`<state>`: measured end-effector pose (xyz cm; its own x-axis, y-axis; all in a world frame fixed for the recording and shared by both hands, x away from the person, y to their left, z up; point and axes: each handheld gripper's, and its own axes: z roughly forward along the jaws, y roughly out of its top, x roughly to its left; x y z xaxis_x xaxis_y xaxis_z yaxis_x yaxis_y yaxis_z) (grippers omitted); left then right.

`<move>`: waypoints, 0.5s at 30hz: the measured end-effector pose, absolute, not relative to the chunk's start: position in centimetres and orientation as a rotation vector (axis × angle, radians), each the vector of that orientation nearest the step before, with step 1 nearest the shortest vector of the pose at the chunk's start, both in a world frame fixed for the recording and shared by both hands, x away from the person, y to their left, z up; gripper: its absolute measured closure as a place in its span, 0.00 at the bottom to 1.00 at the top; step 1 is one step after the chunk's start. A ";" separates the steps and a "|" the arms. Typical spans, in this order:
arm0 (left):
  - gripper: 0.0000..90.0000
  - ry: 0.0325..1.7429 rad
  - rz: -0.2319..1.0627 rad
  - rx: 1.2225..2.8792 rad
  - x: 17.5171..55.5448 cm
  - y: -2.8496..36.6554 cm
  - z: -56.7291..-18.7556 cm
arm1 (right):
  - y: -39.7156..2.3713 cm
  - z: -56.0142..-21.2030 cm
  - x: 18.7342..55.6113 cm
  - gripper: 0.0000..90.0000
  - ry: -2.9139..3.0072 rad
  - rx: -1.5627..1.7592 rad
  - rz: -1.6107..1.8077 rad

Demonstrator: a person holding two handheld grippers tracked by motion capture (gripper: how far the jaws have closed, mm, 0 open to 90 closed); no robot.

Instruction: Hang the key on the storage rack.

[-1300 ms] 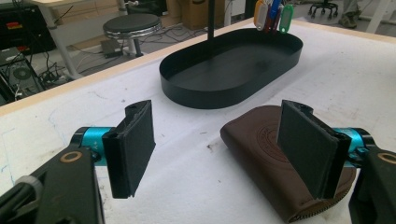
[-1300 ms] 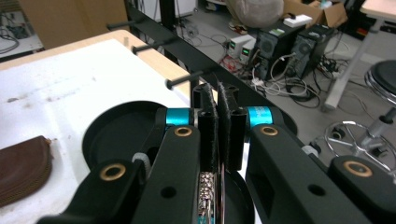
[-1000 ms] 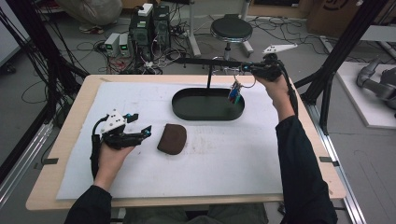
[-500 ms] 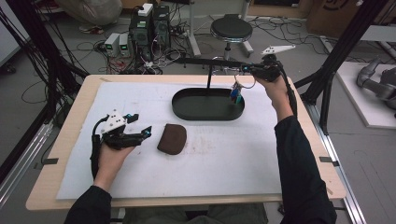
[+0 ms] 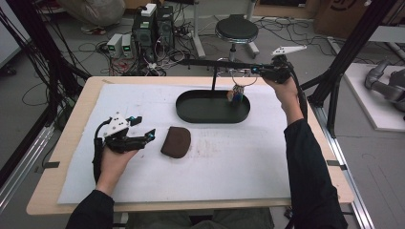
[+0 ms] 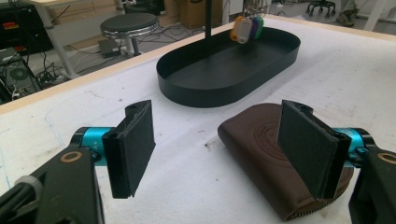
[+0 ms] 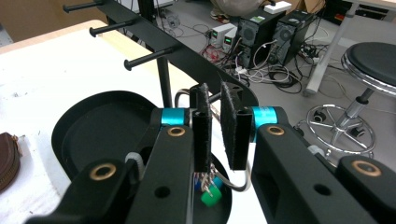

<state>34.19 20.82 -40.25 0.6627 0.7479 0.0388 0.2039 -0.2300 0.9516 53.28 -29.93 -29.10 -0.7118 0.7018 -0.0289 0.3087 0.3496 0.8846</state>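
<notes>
A black peg rack (image 5: pixel 210 63) stands on a post in the oval black tray (image 5: pixel 212 116). My right gripper (image 5: pixel 253 70) is held at the rack's end, and a key bunch with coloured tags (image 5: pixel 237 95) hangs just below it. In the right gripper view my right gripper (image 7: pixel 215 93) shows a narrow gap. Its jaws have just been opening. The wire key ring (image 7: pixel 233 184) loops behind and under the pads, which do not press on it. My left gripper (image 5: pixel 143 129) rests open on the table, with a brown leather pouch (image 5: pixel 175 141) just right of it.
White paper covers the wooden table (image 5: pixel 57 191). In the left gripper view the pouch (image 6: pixel 254 135) lies partly behind the right jaw and the tray (image 6: pixel 210 93) is beyond it. A stool (image 5: pixel 236 29) and computers (image 5: pixel 153 26) stand on the floor behind.
</notes>
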 end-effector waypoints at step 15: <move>0.31 0.770 0.619 1.757 34.3 20.9 -40.1 | -31.3 -26.9 48.6 0.60 2.154 0.870 1.292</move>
